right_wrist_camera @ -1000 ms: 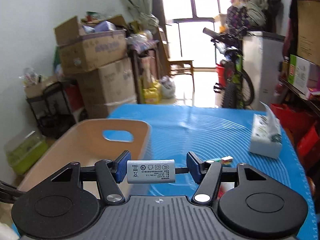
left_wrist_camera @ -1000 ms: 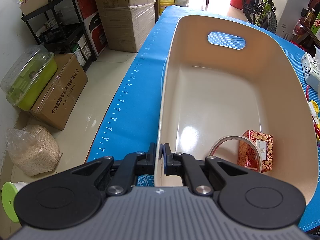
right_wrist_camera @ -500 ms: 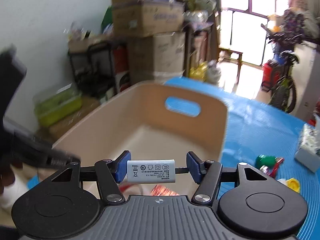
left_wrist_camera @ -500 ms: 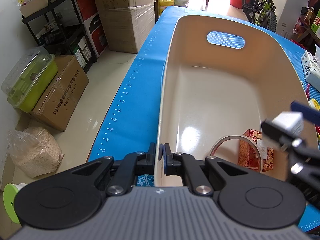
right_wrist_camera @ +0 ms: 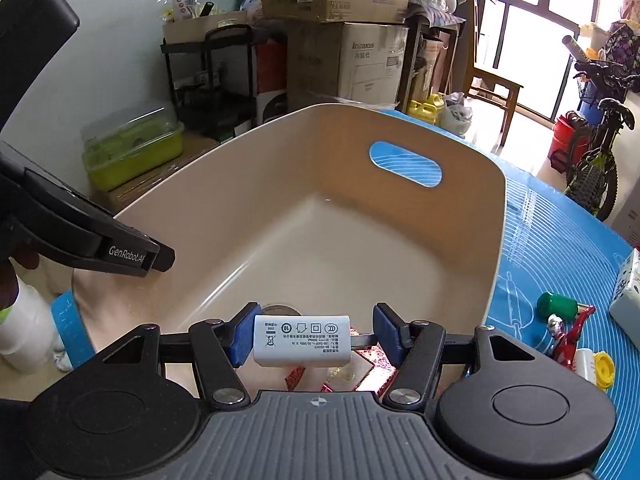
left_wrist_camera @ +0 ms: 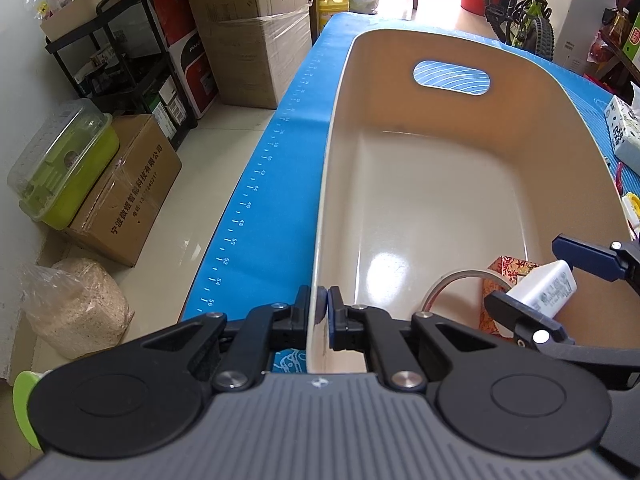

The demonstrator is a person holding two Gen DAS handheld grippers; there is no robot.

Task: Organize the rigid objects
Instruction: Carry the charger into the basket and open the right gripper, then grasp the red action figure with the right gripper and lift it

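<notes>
A blue mat (left_wrist_camera: 276, 184) with a printed ruler along its edge covers the table; the mat runs out to the right of the tub, printed with pale curved lines (right_wrist_camera: 560, 248). Beyond the table's left edge lies a pale tiled floor (left_wrist_camera: 192, 216) crowded with cardboard boxes (left_wrist_camera: 128, 184), a black shelf rack (left_wrist_camera: 120, 60), a green lidded container (left_wrist_camera: 64, 164) and a bag of grain (left_wrist_camera: 76, 308). At the far end of the room stand a bicycle (right_wrist_camera: 600, 152) and a wooden chair (right_wrist_camera: 492, 92) before a bright window.

A big beige tub (right_wrist_camera: 280, 144) with an oval handle hole sits on the table near its left edge. On its floor, at the near end, lie a roll of clear tape (left_wrist_camera: 452, 284) and a red patterned box (left_wrist_camera: 500, 276), touching or nearly touching each other.

The left claw (left_wrist_camera: 322, 312) is clenched on the tub's near rim, one finger outside the wall and one inside. The right claw (right_wrist_camera: 316, 336) hangs over the tub's near end with a white charger (right_wrist_camera: 303, 340) lying across the gap; the charger touches the left pad, while a gap shows at the right pad, so I cannot tell whether it is truly gripped. The charger hangs just above the red box.

On the mat to the right of the tub lie a green cylinder (right_wrist_camera: 556, 306), a red and silver toy figure (right_wrist_camera: 568, 332), a yellow cap (right_wrist_camera: 604, 368) and a tissue pack (right_wrist_camera: 628, 292).
</notes>
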